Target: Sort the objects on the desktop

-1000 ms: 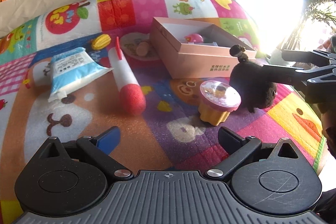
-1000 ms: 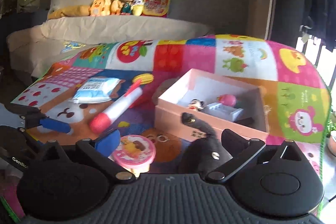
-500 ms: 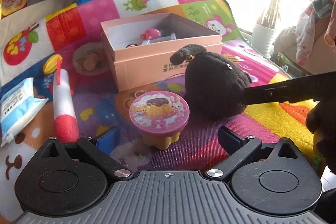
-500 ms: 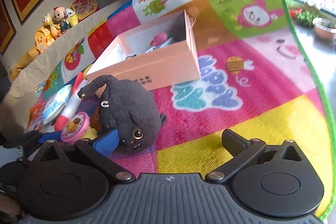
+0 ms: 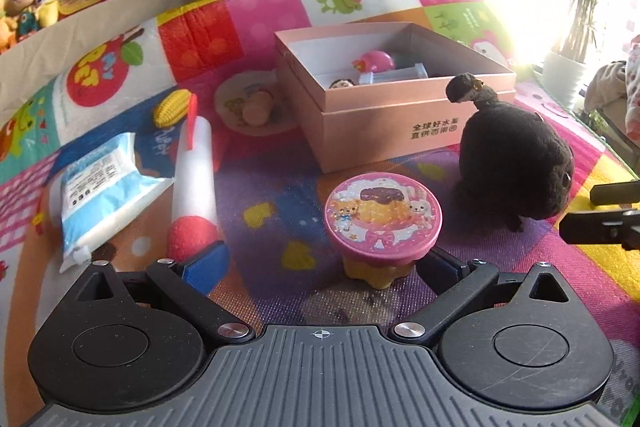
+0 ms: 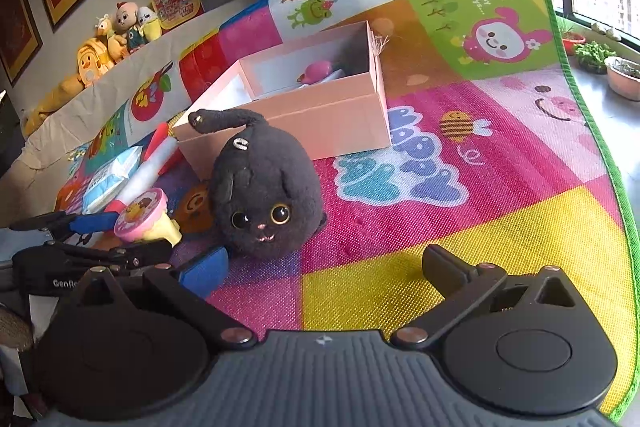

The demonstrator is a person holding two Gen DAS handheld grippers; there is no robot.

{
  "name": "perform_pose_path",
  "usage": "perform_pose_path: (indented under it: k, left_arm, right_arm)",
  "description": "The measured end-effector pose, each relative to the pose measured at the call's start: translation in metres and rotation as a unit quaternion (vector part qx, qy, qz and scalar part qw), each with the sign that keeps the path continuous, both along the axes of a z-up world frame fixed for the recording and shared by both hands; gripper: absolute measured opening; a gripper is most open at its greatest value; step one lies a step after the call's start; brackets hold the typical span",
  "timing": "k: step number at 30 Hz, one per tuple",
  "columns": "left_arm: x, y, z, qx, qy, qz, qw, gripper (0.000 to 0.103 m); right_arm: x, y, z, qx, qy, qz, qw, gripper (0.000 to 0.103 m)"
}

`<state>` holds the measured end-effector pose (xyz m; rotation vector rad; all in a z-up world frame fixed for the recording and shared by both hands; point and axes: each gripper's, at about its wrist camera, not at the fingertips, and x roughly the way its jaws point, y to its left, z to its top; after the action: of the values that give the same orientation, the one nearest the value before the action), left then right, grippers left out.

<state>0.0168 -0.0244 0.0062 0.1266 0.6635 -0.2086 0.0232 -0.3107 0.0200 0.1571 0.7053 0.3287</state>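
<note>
Both tongs spread wide and empty over the bright play mat, toys in front of them.

The left gripper has its jaws apart around the pink-lidded pudding cup, which stands on the mat just ahead between the fingers; whether they touch it I cannot tell. Ahead and to its right sits the black plush cat, beside the open pink box; to its left lie the white-and-red tube and the blue wipes pack. The right gripper is spread, holding nothing, with the cat just ahead of its left finger.
</note>
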Motion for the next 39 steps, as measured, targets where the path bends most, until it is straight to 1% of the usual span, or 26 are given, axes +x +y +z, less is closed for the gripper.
perform_pose_path:
  k: [3, 10, 12, 14, 16, 20, 21, 22, 24, 26, 28, 30, 31, 33, 35, 36, 37, 39]
  left_arm:
    - [-0.004, 0.0, 0.001, -0.004, -0.006, -0.007, 0.9999, 0.102]
    - [-0.011, 0.004, 0.001, -0.032, 0.002, -0.011, 0.9994, 0.102]
    - [-0.014, 0.005, 0.001, -0.038, 0.001, -0.011, 0.9992, 0.102]
    - [-0.015, 0.006, 0.001, -0.039, -0.001, -0.009, 0.9992, 0.102]
    - [-0.014, 0.007, 0.001, -0.042, -0.001, -0.006, 0.9991, 0.102]
    - [-0.014, 0.012, 0.001, -0.055, -0.001, 0.006, 0.9985, 0.102]
    - [-0.014, 0.014, 0.001, -0.059, 0.0, 0.008, 0.9982, 0.103]
    - [-0.013, 0.015, 0.0, -0.063, 0.002, 0.011, 0.998, 0.103]
    - [-0.01, 0.016, 0.0, -0.067, 0.008, 0.014, 0.9976, 0.103]
    - [-0.01, 0.016, -0.001, -0.068, 0.011, 0.015, 0.9975, 0.103]
    - [-0.01, 0.016, -0.001, -0.067, 0.008, 0.014, 0.9977, 0.103]
    - [-0.011, 0.016, -0.001, -0.065, 0.005, 0.013, 0.9978, 0.103]
    - [-0.011, 0.016, -0.001, -0.064, 0.005, 0.012, 0.9979, 0.103]
    - [-0.011, 0.016, -0.001, -0.064, 0.005, 0.012, 0.9979, 0.103]
    - [-0.011, 0.015, -0.001, -0.064, 0.003, 0.012, 0.9979, 0.103]
    - [-0.012, 0.015, -0.001, -0.063, 0.001, 0.011, 0.9979, 0.103]
    - [-0.013, 0.015, 0.0, -0.063, -0.002, 0.01, 0.998, 0.103]
    - [-0.015, 0.012, 0.002, -0.057, -0.009, 0.006, 0.9983, 0.103]
  right_arm:
    - [-0.001, 0.008, -0.001, -0.03, -0.002, 0.004, 1.0, 0.103]
    - [-0.002, 0.008, -0.001, -0.029, -0.001, -0.003, 1.0, 0.103]
    - [-0.003, 0.014, -0.001, -0.051, -0.001, 0.006, 0.999, 0.103]
    - [-0.004, 0.023, -0.002, -0.093, -0.004, 0.023, 0.995, 0.103]
    - [-0.005, 0.032, -0.003, -0.125, -0.008, 0.027, 0.992, 0.103]
    - [-0.004, 0.028, 0.0, -0.119, -0.003, 0.038, 0.992, 0.103]
    - [-0.006, 0.026, 0.003, -0.116, -0.009, 0.039, 0.992, 0.103]
    - [-0.009, 0.025, 0.009, -0.119, -0.029, 0.035, 0.992, 0.103]
    - [-0.017, 0.029, 0.021, -0.141, -0.081, 0.03, 0.986, 0.103]
    - [-0.02, 0.036, 0.033, -0.157, -0.123, 0.038, 0.979, 0.103]
    - [-0.016, 0.043, 0.042, -0.142, -0.135, 0.054, 0.979, 0.103]
    - [-0.004, 0.048, 0.046, -0.119, -0.127, 0.062, 0.983, 0.103]
    - [0.003, 0.051, 0.045, -0.109, -0.121, 0.059, 0.985, 0.103]
    - [0.017, 0.057, 0.04, -0.098, -0.112, 0.035, 0.988, 0.103]
    - [0.033, 0.059, 0.032, -0.094, -0.082, 0.027, 0.992, 0.102]
    - [0.038, 0.059, 0.028, -0.088, -0.068, 0.027, 0.993, 0.094]
    - [0.04, 0.059, 0.026, -0.085, -0.054, 0.032, 0.994, 0.081]
    - [0.041, 0.057, 0.024, -0.074, -0.03, 0.053, 0.995, 0.065]
